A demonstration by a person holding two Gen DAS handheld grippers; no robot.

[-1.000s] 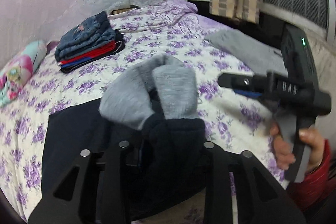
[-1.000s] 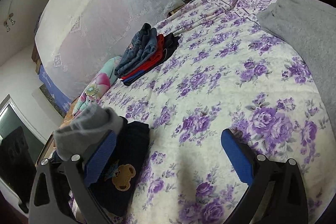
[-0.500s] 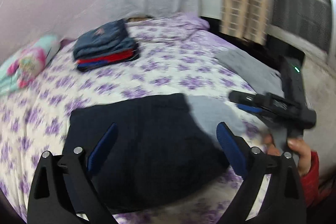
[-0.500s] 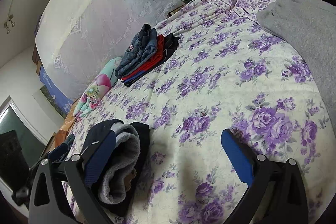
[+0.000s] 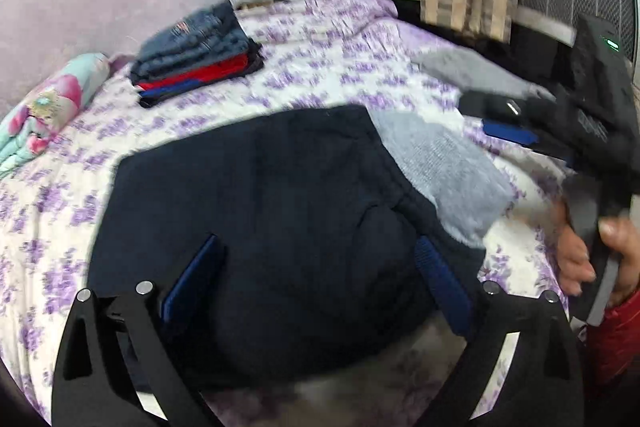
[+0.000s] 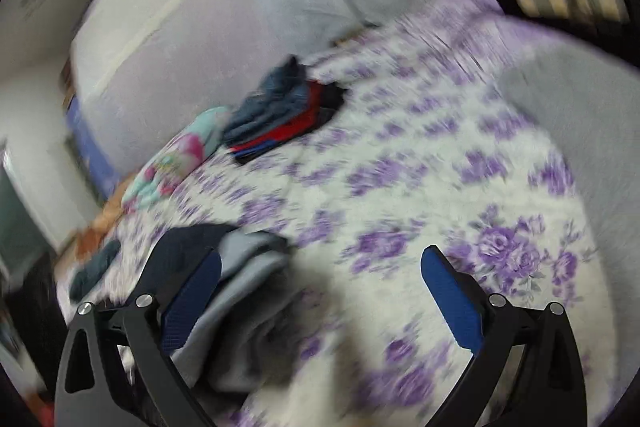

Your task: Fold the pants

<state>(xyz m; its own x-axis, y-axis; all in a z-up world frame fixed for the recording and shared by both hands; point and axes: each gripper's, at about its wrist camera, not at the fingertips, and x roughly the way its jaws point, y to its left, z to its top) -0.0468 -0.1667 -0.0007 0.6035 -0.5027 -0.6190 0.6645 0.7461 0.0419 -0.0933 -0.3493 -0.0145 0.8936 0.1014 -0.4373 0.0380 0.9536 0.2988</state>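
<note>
The navy pants (image 5: 256, 211) are laid folded on the bed (image 5: 344, 75); left gripper (image 5: 316, 279) fingers have just been spread, releasing them; right gripper (image 6: 320, 291) fingers are held apart, empty.

**Both grippers open, nothing clamped**

My left gripper (image 5: 316, 283) points downward at a slant, and its jaws have just been opening; they now stand wide. Blue pads (image 5: 192, 279) show on both fingers, neither pressing anything, with only cloth lying below the gap. My right gripper (image 6: 320, 299) is spread wide too, blue pads (image 6: 452, 303) bare and pressing on nothing. In the left wrist view I see the right gripper from the side at the right edge, black body tilted, blue pad facing in. My right hand (image 5: 592, 251) wraps its handle, fingers curled around the grip, a red sleeve (image 5: 616, 339) at the wrist. The right wrist view is motion-blurred.
</note>
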